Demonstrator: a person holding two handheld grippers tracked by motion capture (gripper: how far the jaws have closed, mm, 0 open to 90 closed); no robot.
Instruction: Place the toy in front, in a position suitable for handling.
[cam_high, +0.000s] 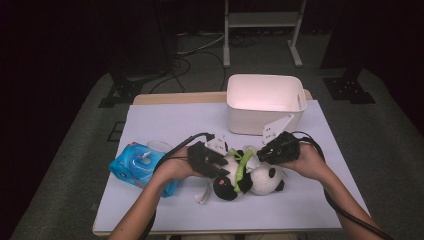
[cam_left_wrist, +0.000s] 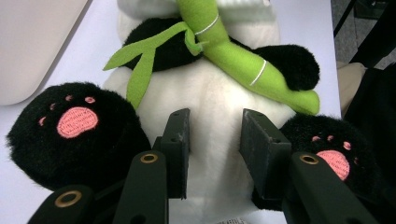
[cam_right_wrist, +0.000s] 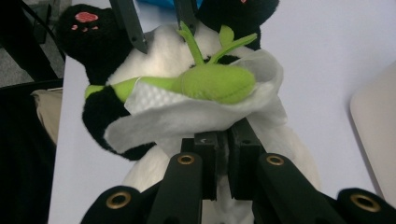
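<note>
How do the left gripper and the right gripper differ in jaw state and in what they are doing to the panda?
The left gripper has its jaws apart astride the plush panda belly between the hind paws; the right gripper is closed on a white tissue. The left works at the panda's foot end, the right at its head end, wiping over the green bamboo. Both are hand-held, black and two-jawed.

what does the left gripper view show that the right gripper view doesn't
Left gripper view alone: both pink-embroidered black foot soles of the plush panda facing the camera, and the left hand-held gripper with jaws open astride the white belly.

Right gripper view alone: a white paper tissue draped under the stalk, pinched by the shut right hand-held gripper.

Both: the black-and-white plush panda, its green felt bamboo stalk, the pale table cover.
</note>
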